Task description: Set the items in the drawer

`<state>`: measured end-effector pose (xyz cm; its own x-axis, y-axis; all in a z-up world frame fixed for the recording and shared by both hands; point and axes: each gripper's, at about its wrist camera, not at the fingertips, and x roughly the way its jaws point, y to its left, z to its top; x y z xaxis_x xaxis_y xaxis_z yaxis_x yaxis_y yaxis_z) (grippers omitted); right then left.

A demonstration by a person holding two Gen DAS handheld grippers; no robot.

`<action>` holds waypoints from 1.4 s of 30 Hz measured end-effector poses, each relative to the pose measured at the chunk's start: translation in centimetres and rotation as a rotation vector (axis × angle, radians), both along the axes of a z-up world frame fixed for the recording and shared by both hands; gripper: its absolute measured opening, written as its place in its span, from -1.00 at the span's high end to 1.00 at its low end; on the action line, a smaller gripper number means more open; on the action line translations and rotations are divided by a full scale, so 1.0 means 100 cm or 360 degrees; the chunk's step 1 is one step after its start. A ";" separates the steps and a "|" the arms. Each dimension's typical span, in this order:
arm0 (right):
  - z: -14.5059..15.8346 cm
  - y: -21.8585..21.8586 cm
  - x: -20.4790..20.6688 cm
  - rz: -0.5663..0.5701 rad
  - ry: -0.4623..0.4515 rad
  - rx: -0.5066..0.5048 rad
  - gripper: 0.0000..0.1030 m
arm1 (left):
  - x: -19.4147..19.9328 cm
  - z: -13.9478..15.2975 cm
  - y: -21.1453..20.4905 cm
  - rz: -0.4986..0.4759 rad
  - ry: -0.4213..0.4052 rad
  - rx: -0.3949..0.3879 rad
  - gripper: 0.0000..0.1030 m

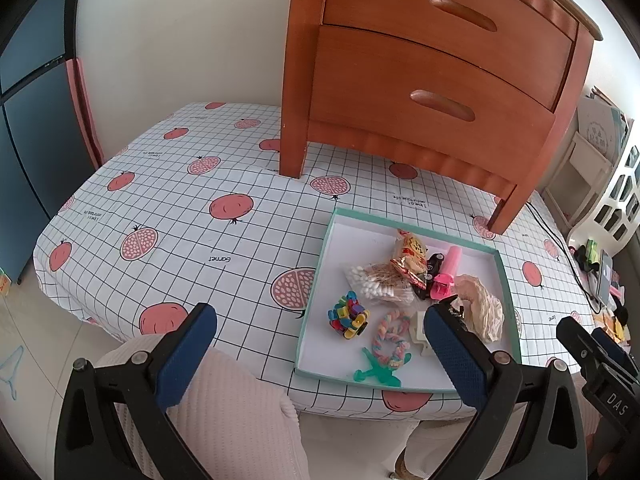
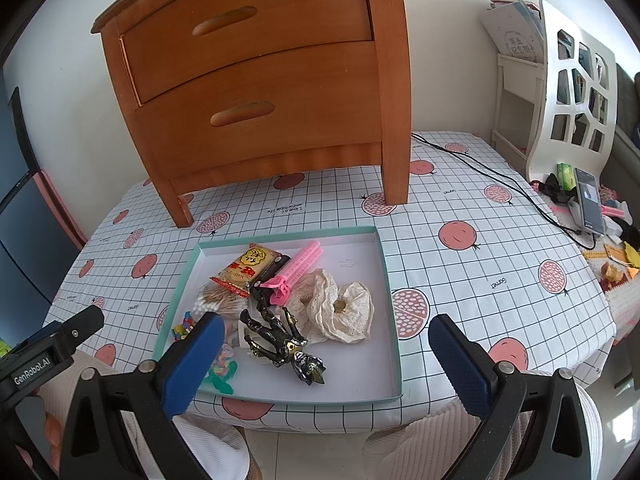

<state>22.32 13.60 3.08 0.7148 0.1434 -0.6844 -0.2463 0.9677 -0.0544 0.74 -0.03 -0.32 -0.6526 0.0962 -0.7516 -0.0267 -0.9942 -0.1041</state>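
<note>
A: Status on the tools?

B: Left tool is spread wide, nothing between the pads. Right tool is the same, wide and empty. Both angle down toward the tabletop.

A: Where are the items?

B: All in a shallow tray with a teal rim, just ahead of both tools. From the right tool: a dark figurine lies straight ahead between the fingers, a cream lace scrunchie just beyond it toward the right finger. A pink hair roller and a snack packet lie further out. A bag of cotton swabs sits beyond the left finger.

A: And from the left tool?

B: The tray sits toward its right finger, which covers part of it. A colourful block toy, a braided pastel ring and a green plastic piece lie between the fingers, nearer the right one.

A: The drawers?

B: The wooden nightstand stands on the tabletop beyond the tray. Top drawer and bottom drawer are both closed.

A: Anything else?

B: A phone and a black cable lie far out past the right tool's right finger.
</note>
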 end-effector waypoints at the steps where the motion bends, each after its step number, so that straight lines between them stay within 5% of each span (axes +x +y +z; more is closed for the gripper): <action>1: 0.000 0.000 0.000 -0.0003 0.0000 0.0000 -1.00 | 0.000 0.000 0.000 -0.0001 0.0000 0.0002 -1.00; 6: 0.001 -0.001 0.000 -0.0159 -0.0004 -0.0008 -1.00 | 0.000 0.001 -0.001 0.0007 0.0002 0.0018 -1.00; 23: 0.030 0.003 0.006 -0.0181 -0.0111 -0.0014 -1.00 | -0.017 0.043 -0.006 -0.0045 0.0160 0.0033 -1.00; 38: 0.076 -0.001 0.098 -0.0236 -0.0188 0.0077 -1.00 | -0.123 0.077 0.003 -0.0130 0.0192 0.0092 -1.00; 42: 0.081 -0.004 0.129 -0.0446 -0.0166 -0.0014 -1.00 | -0.161 0.081 0.000 -0.0116 0.0156 0.0166 -1.00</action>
